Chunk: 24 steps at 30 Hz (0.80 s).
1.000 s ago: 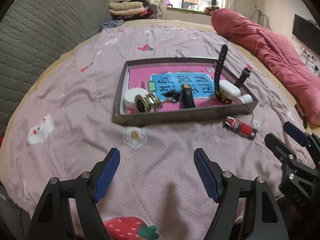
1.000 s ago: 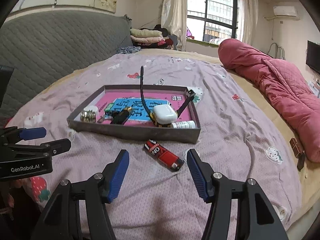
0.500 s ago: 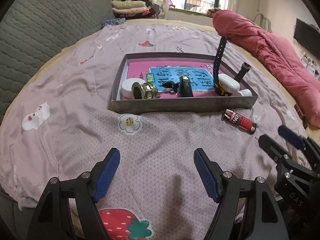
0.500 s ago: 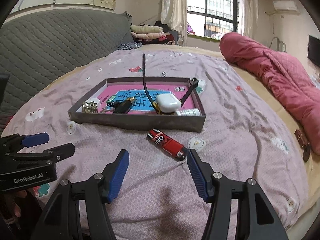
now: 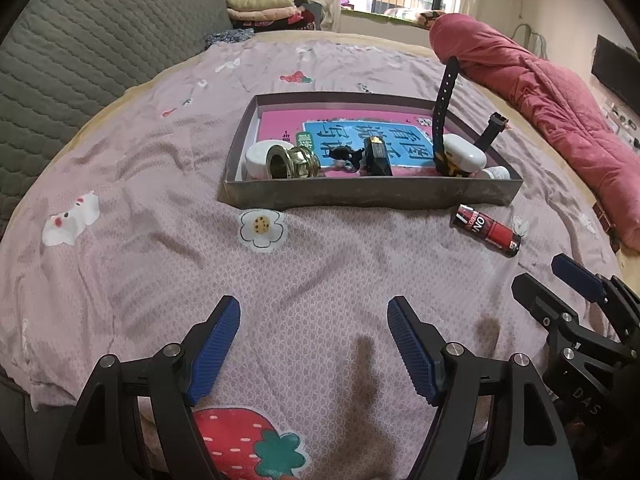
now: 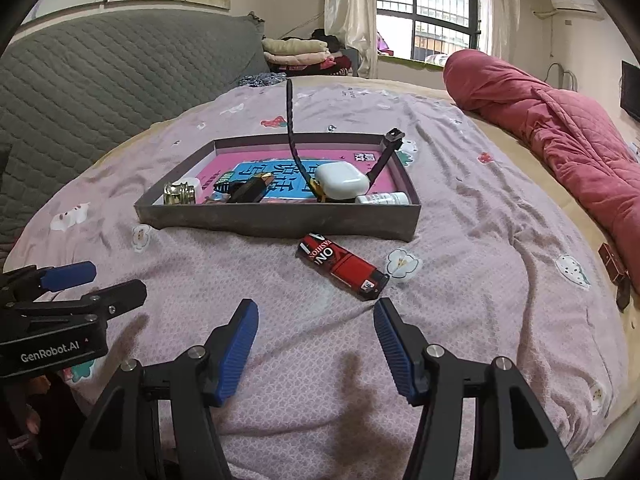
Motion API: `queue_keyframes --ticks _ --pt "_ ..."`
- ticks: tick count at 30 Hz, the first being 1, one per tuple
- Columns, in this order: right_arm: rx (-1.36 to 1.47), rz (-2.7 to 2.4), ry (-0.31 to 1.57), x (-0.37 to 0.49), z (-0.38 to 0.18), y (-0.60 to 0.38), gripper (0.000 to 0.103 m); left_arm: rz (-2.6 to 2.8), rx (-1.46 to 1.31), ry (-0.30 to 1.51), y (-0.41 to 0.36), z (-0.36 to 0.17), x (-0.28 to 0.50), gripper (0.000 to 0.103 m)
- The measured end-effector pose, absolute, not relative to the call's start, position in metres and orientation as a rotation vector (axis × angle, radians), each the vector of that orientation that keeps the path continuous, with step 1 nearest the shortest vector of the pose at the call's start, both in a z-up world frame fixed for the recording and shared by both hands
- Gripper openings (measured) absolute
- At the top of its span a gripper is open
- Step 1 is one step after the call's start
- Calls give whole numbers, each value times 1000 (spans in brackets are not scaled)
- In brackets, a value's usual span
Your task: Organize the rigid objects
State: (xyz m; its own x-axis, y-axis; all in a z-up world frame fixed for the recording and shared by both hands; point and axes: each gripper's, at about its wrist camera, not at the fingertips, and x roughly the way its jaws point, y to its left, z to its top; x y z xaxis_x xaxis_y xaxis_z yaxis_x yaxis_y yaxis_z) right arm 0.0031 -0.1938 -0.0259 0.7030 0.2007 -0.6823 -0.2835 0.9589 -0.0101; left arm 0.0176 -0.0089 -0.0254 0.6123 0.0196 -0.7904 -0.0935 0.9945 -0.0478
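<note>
The red-and-black rectangular lighter (image 6: pixel 342 267) lies on the pink bedsheet (image 6: pixel 460 248) just before our grey shallow cardboard box (image 6: pixel 280 222). We hold our left gripper (image 5: pixel 314 346) and right gripper (image 6: pixel 316 344) gaping wide, empty. What may be a white earbud case (image 6: pixel 340 185) sits inside.

Pink bedsheet (image 5: pixel 320 272) with strawberry and flower prints, grey box (image 6: pixel 280 222) lined pink and blue, red-and-black lighter (image 6: pixel 344 267), white case (image 6: pixel 340 185)

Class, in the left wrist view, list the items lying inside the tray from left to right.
White round container → brass fitting → black rectangular object → white earbud case → small white bottle.
</note>
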Motion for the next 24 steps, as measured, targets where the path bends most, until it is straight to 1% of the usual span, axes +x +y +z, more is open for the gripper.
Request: queue_keyframes --ticks 24 --pt "-131 289 740 6 -27 -188 60 45 -74 927 -12 -32 21 77"
